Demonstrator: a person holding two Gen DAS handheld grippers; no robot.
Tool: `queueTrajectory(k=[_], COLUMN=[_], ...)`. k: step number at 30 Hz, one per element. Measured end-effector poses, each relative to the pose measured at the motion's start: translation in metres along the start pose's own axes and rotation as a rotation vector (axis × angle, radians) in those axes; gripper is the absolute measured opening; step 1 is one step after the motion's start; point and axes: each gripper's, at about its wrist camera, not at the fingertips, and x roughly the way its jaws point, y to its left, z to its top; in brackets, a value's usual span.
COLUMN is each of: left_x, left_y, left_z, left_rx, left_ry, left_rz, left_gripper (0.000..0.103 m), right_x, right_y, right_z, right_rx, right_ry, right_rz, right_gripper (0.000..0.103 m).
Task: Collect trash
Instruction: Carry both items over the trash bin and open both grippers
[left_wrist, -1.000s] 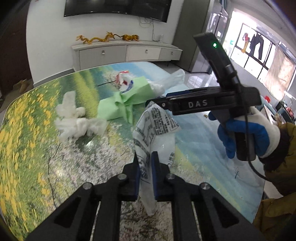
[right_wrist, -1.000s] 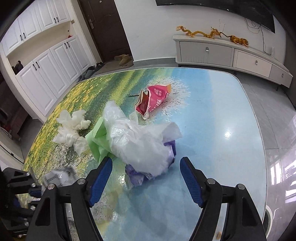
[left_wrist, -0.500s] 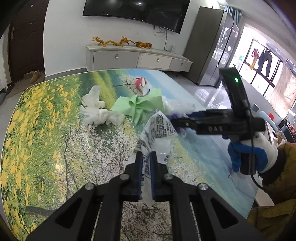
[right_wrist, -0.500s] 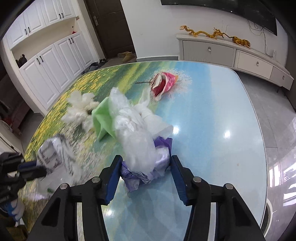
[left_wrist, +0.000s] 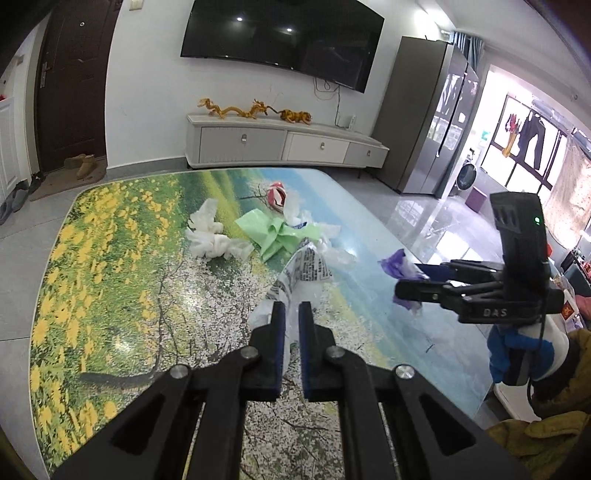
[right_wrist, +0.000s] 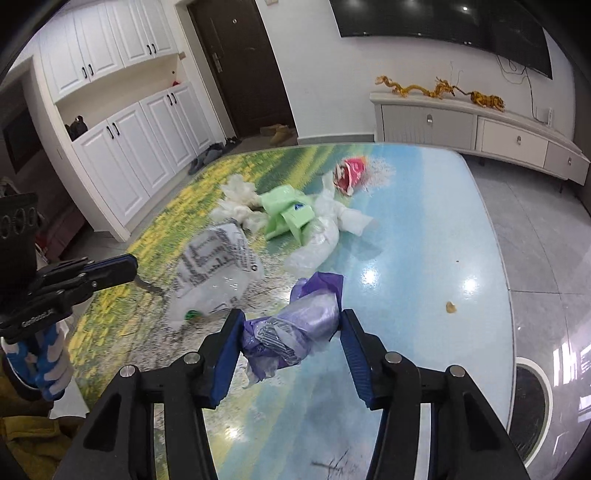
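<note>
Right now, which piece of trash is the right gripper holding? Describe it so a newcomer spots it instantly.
Start at the table with the printed meadow-and-sky top. At its near edge, over the blue part, the right gripper is clamped on a crumpled purple plastic bag. It is the only purple piece; the trash further back is white, green or red, and the left gripper holds a clear printed bag.

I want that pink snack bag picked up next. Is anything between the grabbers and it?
Yes. The pink snack bag lies at the table's far end, and the pale green plastic bag and the clear white plastic bags lie in front of it. Both grippers are already full.
</note>
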Motion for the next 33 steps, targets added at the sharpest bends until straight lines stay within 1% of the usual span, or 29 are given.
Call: queueTrajectory(k=[3, 7, 9, 13, 15, 16, 17, 18, 19, 24, 26, 27, 28, 29, 30, 31, 32, 33], left_x=[-0.011, -0.012, -0.01, 0.008, 0.023, 0.03, 0.037, 0.044, 0.048, 0.067, 0.076, 0.081, 0.085, 0.088, 0.091, 0.091, 0.09, 0.087], left_y=[-0.003, -0.005, -0.005, 0.0, 0.002, 0.003, 0.004, 0.006, 0.006, 0.005, 0.006, 0.006, 0.006, 0.006, 0.005, 0.005, 0.004, 0.003], left_z=[0.001, 0.003, 0.006, 0.012, 0.014, 0.014, 0.015, 0.016, 0.017, 0.021, 0.022, 0.021, 0.021, 0.02, 0.019, 0.019, 0.019, 0.02], left_rx=[-0.011, -0.016, -0.024, -0.052, -0.048, -0.05, -0.054, -0.059, -0.065, -0.057, -0.062, -0.062, -0.062, -0.067, -0.07, -0.074, -0.082, -0.092], left_ry=[-0.018, -0.01, -0.01, 0.03, 0.058, 0.071, 0.083, 0.089, 0.088, 0.107, 0.128, 0.14, 0.151, 0.167, 0.175, 0.173, 0.173, 0.166], left_rz=[0.008, 0.009, 0.009, 0.0, 0.015, 0.015, 0.014, 0.016, 0.016, 0.03, 0.035, 0.043, 0.044, 0.043, 0.052, 0.06, 0.06, 0.065], left_gripper=[0.006, 0.006, 0.009, 0.009, 0.01, 0.014, 0.025, 0.032, 0.042, 0.043, 0.04, 0.037, 0.024, 0.015, 0.014, 0.009, 0.006, 0.005], right_x=[-0.017, -0.037, -0.047, -0.062, -0.066, -0.069, -0.07, -0.072, -0.073, -0.077, -0.077, -0.077, -0.076, -0.076, -0.076, -0.076, -0.077, -0.077], right_y=[0.003, 0.002, -0.001, -0.01, -0.017, -0.02, -0.024, -0.027, -0.031, -0.05, -0.058, -0.061, -0.064, -0.068, -0.07, -0.073, -0.076, -0.078], right_z=[-0.002, -0.01, -0.016, -0.024, -0.028, -0.03, -0.031, -0.032, -0.034, -0.042, -0.044, -0.045, -0.046, -0.047, -0.048, -0.049, -0.05, -0.051], right_rx=[-0.004, 0.006, 0.017, 0.041, 0.059, 0.068, 0.075, 0.084, 0.095, 0.145, 0.165, 0.172, 0.179, 0.184, 0.188, 0.191, 0.194, 0.196], right_ry=[-0.035, -0.076, -0.093, -0.117, -0.122, -0.123, -0.123, -0.124, -0.125, -0.122, -0.119, -0.118, -0.118, -0.117, -0.117, -0.118, -0.119, -0.121], right_rz=[0.0, -0.006, -0.012, -0.025, -0.034, -0.039, -0.045, -0.051, -0.057, -0.081, -0.085, -0.085, -0.084, -0.082, -0.079, -0.075, -0.071, -0.066], right_gripper=[0.05, 0.05, 0.05, 0.05, 0.05, 0.05, 0.05, 0.05, 0.05, 0.05, 0.05, 0.05, 0.05, 0.05, 0.05, 0.05, 0.05, 0.05])
